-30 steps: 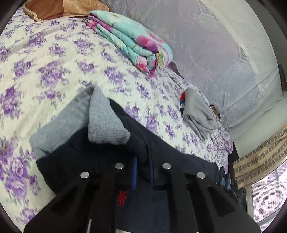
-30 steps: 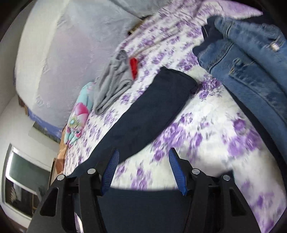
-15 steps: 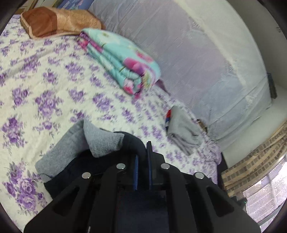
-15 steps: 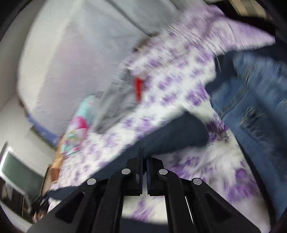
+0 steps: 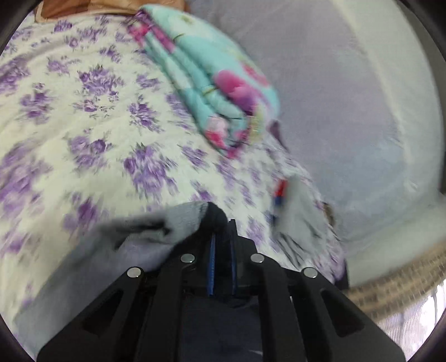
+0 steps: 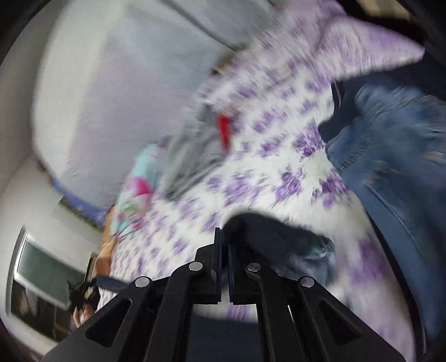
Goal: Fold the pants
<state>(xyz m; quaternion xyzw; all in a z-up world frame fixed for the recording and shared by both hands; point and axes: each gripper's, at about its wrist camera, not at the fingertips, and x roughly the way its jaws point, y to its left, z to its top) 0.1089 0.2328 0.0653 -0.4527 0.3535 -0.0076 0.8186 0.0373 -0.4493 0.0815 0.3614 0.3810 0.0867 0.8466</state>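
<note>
Now both grippers on pants (image 5: 214, 220).

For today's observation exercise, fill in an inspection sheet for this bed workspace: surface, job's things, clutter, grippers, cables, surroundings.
Surface: bedspread, white with purple flowers.
Job's things: dark pants with grey lining, pinched at both ends.
Clutter: folded floral quilt; grey garment with a red patch; blue jeans; tan pillow.
Grippers: left gripper shut on the pants; right gripper shut on the pants.
Cables: nothing seen.
Surroundings: pale lilac curtain; window; both views are blurred.
</note>
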